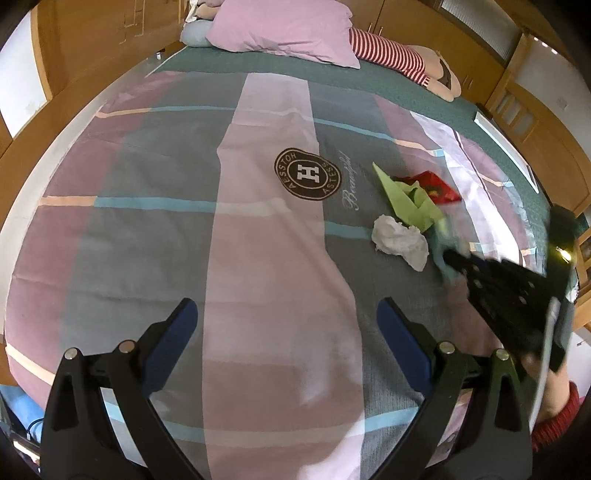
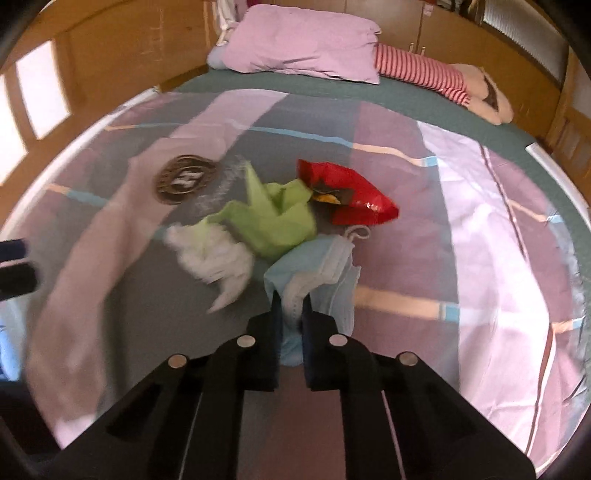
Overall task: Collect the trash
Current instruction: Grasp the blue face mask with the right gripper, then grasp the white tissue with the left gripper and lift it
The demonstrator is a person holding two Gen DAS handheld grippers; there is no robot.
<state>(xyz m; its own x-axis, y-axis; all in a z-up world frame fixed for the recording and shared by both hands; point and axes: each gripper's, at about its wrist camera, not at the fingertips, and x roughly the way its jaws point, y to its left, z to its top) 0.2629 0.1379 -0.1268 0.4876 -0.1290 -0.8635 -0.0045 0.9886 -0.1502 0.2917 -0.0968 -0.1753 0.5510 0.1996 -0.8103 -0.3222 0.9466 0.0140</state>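
Observation:
A small heap of trash lies on the quilt [image 1: 266, 258]: a crumpled white tissue [image 1: 400, 242] [image 2: 214, 254], folded green paper [image 1: 410, 199] [image 2: 273, 218], a red foil wrapper [image 1: 437, 186] [image 2: 354, 195] and a light blue face mask [image 1: 441, 236] [image 2: 325, 266]. My right gripper [image 2: 291, 299] [image 1: 452, 258] is shut on the near edge of the face mask, with the mask's folds pinched between its pads. My left gripper [image 1: 286, 314] hangs open over bare quilt, left of the heap, nothing between its blue pads [image 1: 177, 332]. Its tips show at the left edge of the right wrist view [image 2: 14, 266].
The bed fills both views, its quilt striped pink, grey and teal with a round brown logo [image 1: 307, 179]. A pink pillow [image 1: 288, 29] and a red-striped plush toy [image 1: 402, 55] lie at the head. Wooden cabinets [image 1: 546, 147] surround the bed. A red sleeve [image 1: 554, 424] shows at the right.

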